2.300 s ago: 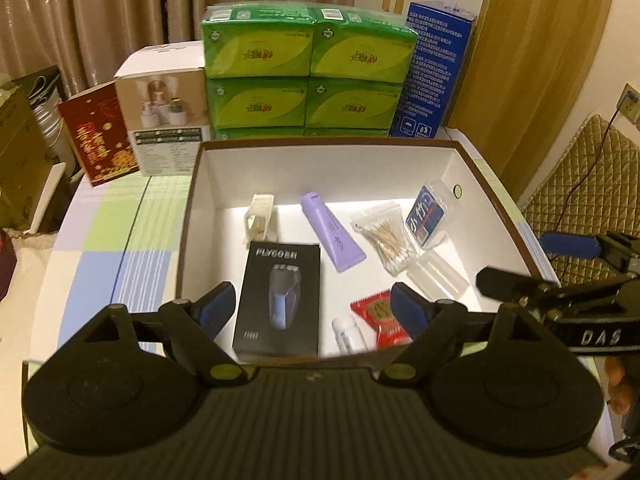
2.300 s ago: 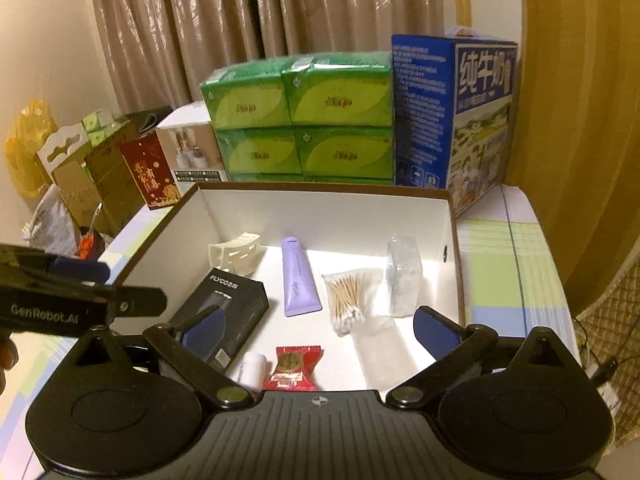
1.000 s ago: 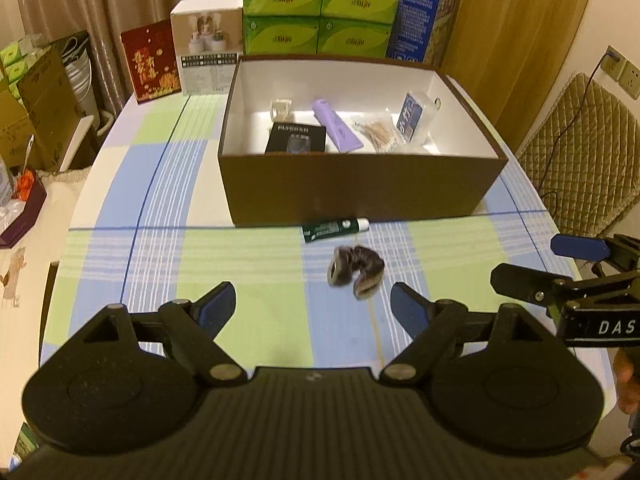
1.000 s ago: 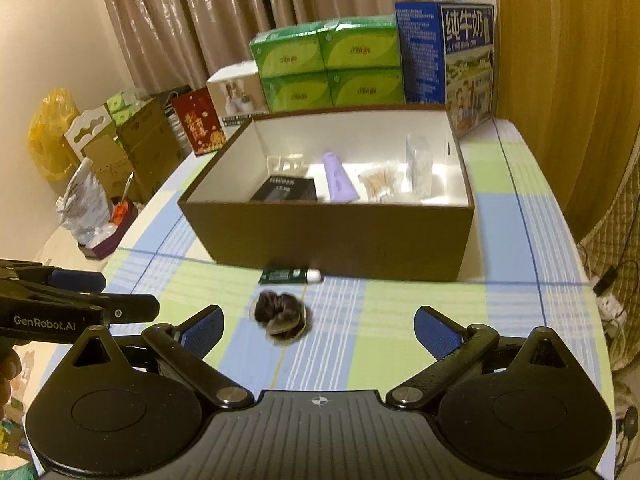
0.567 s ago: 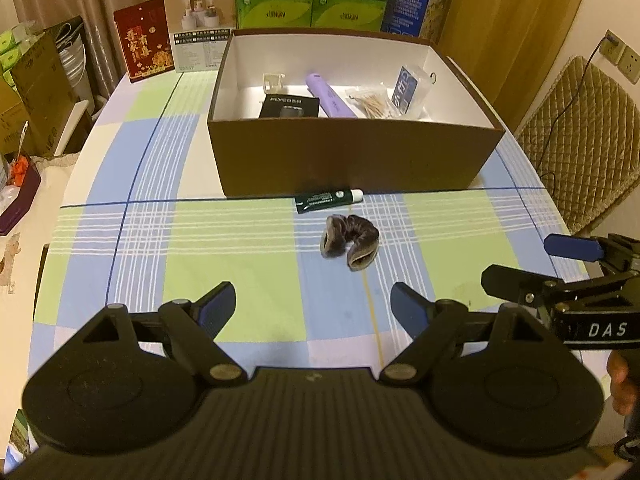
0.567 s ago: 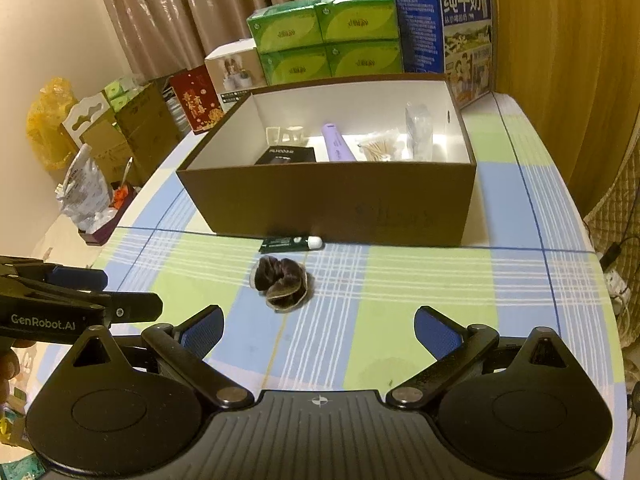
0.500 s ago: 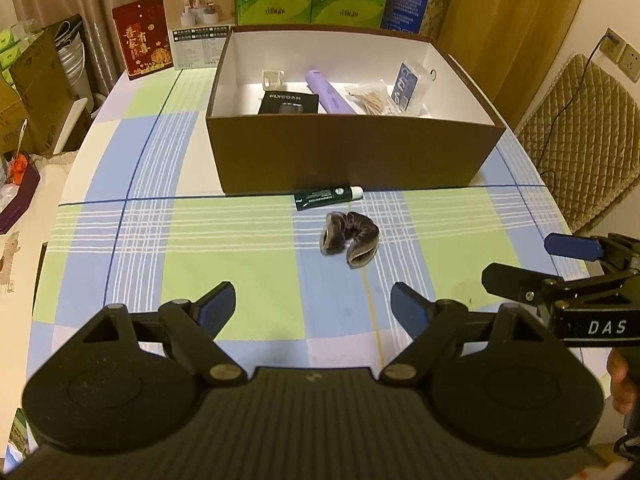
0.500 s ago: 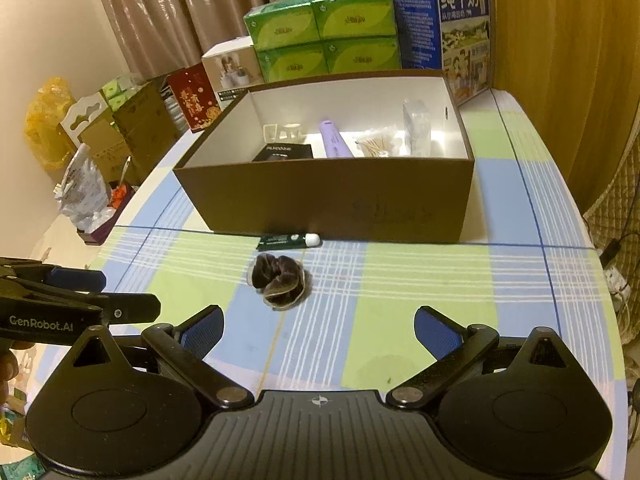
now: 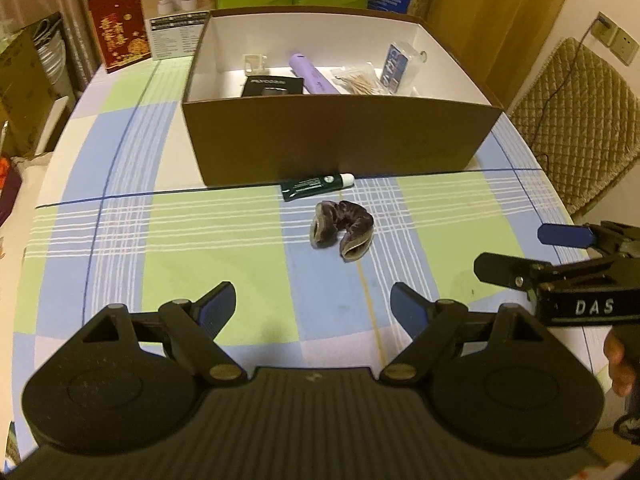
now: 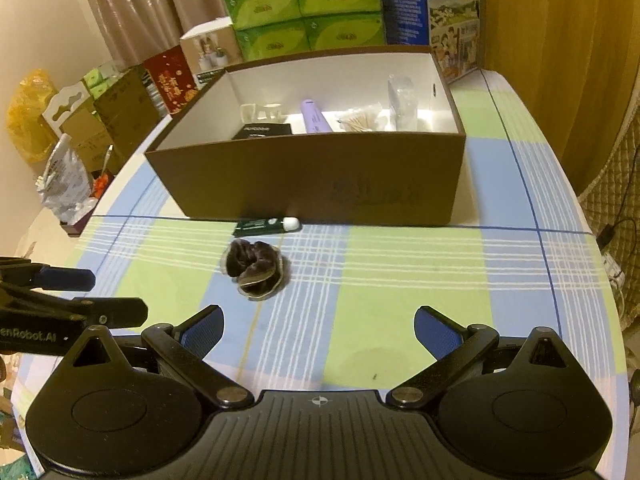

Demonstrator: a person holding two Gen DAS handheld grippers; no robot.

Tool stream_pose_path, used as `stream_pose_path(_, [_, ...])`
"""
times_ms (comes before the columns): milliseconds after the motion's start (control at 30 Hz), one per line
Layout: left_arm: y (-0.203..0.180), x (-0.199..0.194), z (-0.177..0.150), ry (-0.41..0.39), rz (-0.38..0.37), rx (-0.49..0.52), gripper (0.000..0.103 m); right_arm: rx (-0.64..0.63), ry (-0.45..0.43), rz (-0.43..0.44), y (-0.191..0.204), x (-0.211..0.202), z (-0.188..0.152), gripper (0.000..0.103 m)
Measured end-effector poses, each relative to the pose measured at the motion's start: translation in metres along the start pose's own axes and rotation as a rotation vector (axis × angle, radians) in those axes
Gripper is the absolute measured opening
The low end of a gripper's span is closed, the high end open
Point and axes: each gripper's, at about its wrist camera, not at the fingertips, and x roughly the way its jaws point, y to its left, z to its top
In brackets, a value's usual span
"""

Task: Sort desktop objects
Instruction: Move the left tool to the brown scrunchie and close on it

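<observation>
Both tools, left [image 9: 311,307] & right [image 10: 319,327], wide open, empty, dark velvet scrunchie [image 9: 341,231] crumpled.

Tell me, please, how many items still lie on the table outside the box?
2: a dark tube against the box front, and a scrunchie just nearer. Others may be hidden behind the box.

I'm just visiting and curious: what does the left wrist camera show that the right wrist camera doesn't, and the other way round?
Only the left wrist view shows the wall socket and quilted chair. Only the right wrist view shows the yellow bag and cardboard boxes beside the table. Both show the brown box, the dark green tube, the dark scrunchie, and both open grippers: left, right.
</observation>
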Motion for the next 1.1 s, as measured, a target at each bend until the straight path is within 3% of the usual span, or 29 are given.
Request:
stream_pose_path(333, [-0.005, 0.037, 0.001, -0.006, -0.060, 0.116, 0.075, 0.034, 0.023, -0.059, -0.015, 0.022, -0.002, 0.099])
stream_pose_path(833, [-0.016, 0.114, 0.029, 0.023, -0.108, 0.237, 0.069, 0.145, 0.059, -0.135, -0.052, 0.053, 0.000, 0.099])
stream_pose_path(1100, [-0.021, 0.140, 0.036, 0.046, -0.116, 0.293, 0.055, 0.186, 0.079, -0.166, -0.064, 0.065, 0.005, 0.099])
